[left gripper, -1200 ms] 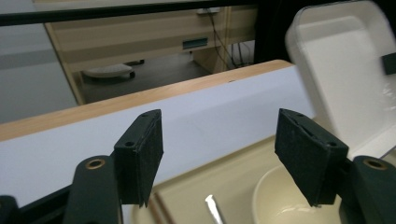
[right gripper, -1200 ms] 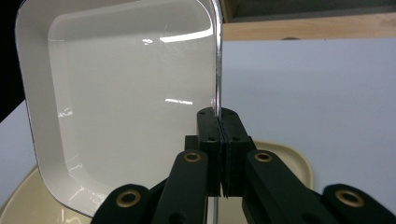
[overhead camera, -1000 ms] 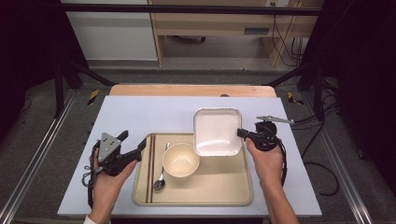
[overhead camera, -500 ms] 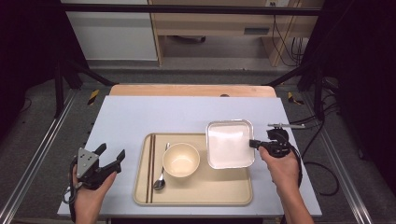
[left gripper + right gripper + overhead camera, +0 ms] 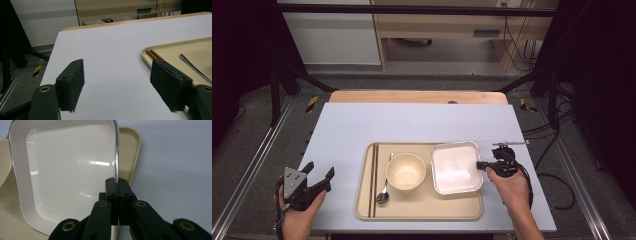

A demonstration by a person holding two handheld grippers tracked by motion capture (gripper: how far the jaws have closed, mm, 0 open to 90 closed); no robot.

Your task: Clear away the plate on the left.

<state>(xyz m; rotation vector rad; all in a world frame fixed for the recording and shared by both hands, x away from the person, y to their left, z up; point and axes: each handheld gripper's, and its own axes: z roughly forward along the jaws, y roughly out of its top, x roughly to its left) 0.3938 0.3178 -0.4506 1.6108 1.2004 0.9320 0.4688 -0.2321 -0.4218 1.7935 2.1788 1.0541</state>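
A white square plate (image 5: 455, 167) lies over the right part of the beige tray (image 5: 419, 209). My right gripper (image 5: 480, 165) is shut on the plate's right rim, and in the right gripper view the rim (image 5: 116, 157) runs straight into the shut jaws (image 5: 116, 185). On the tray, left of the plate, stand a cream bowl (image 5: 405, 170), a spoon (image 5: 384, 187) and brown chopsticks (image 5: 374, 177). My left gripper (image 5: 319, 173) hangs open over bare table left of the tray, with nothing between its pads (image 5: 75, 80). The tray's corner (image 5: 160, 50) and chopsticks (image 5: 154, 54) lie beyond them.
The pale blue tabletop (image 5: 412, 122) is bare behind the tray. A wooden strip (image 5: 417, 96) edges its far side. Black frame rails (image 5: 257, 160) run along the floor on both sides. A cable (image 5: 552, 185) trails from the right gripper off the table's right edge.
The plate, tilted and higher a second ago, has come down level onto the tray's right part with my right gripper. My left gripper has drawn back left from the tray toward the near edge.
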